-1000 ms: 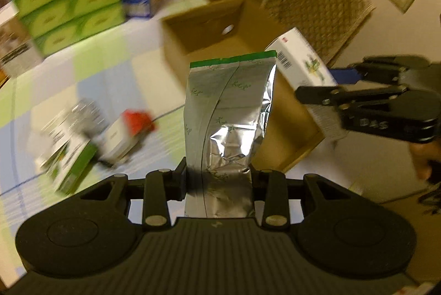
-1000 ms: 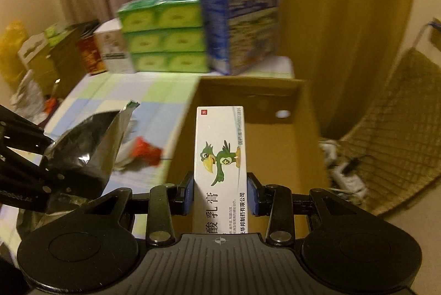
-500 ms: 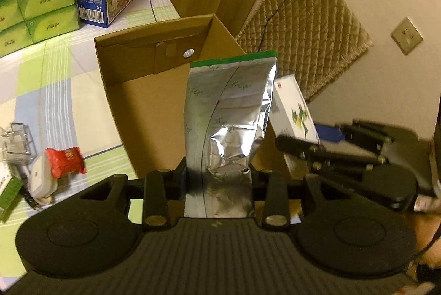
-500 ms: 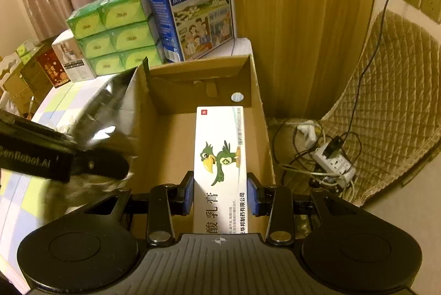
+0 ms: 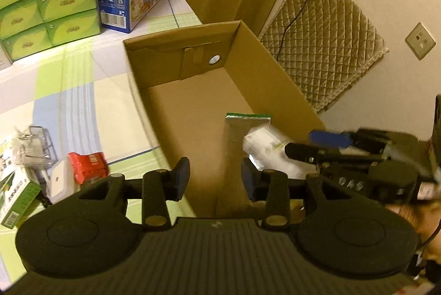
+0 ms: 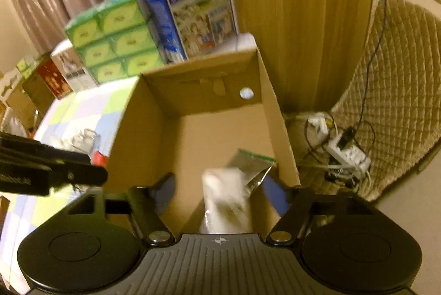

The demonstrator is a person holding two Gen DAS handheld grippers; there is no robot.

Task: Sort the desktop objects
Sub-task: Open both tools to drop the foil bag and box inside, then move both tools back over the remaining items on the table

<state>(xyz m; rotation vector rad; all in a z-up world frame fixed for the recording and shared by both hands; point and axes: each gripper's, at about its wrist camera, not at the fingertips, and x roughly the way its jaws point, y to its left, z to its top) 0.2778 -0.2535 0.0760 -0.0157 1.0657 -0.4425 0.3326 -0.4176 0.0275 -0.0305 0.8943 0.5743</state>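
We have both grippers poised over the open cardboard box (image 5: 190, 113) so that what we let go drops straight inside: the left gripper (image 5: 215, 178) and right gripper (image 6: 217, 190) are both opening, pads clear of everything. The foil pouch (image 5: 239, 127) and the blurred white carton (image 6: 224, 198) sit in the box's near right corner, carton across the pouch. The pouch's long axis runs toward the far wall, green edge leading.

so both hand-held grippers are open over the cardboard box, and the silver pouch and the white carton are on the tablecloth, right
Not quite: the silver pouch and white carton are inside the cardboard box, as the left wrist view shows. Both the left hand-held gripper and the right hand-held gripper are opening, gripping nothing.
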